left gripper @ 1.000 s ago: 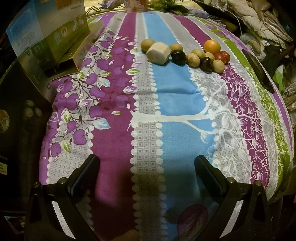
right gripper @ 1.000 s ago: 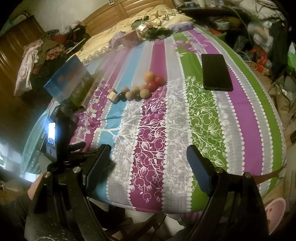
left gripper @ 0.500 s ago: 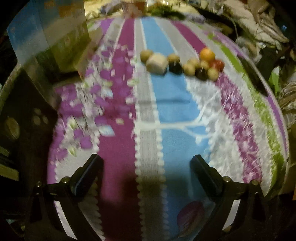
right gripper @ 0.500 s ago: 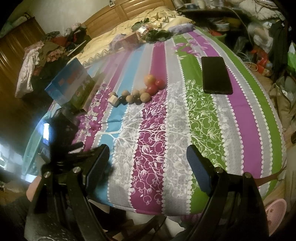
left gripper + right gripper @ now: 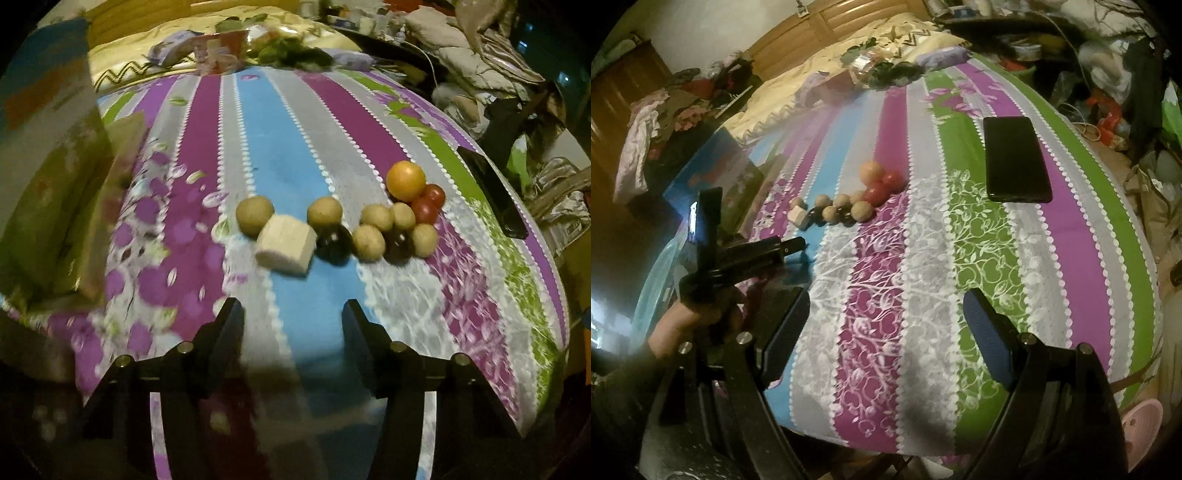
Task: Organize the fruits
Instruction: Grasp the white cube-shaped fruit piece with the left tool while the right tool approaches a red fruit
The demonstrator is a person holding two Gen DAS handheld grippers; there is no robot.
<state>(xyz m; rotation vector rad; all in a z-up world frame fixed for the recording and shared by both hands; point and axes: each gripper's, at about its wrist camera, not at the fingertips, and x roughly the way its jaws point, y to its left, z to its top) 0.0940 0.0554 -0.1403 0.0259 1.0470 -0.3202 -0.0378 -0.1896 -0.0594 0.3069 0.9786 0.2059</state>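
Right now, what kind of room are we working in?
Most likely a bedroom: the fruits lie on a striped bedsheet, a wooden headboard stands behind it, and clothes are piled alongside.

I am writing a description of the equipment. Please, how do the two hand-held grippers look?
The left hand-held gripper has two black, flat, tapered fingers on black angled arms with round silver bolts. The right hand-held gripper has the same black frame and bolts; its right pad looks dark blue. From the right wrist view, a bare hand with a dark sleeve grips the left one.
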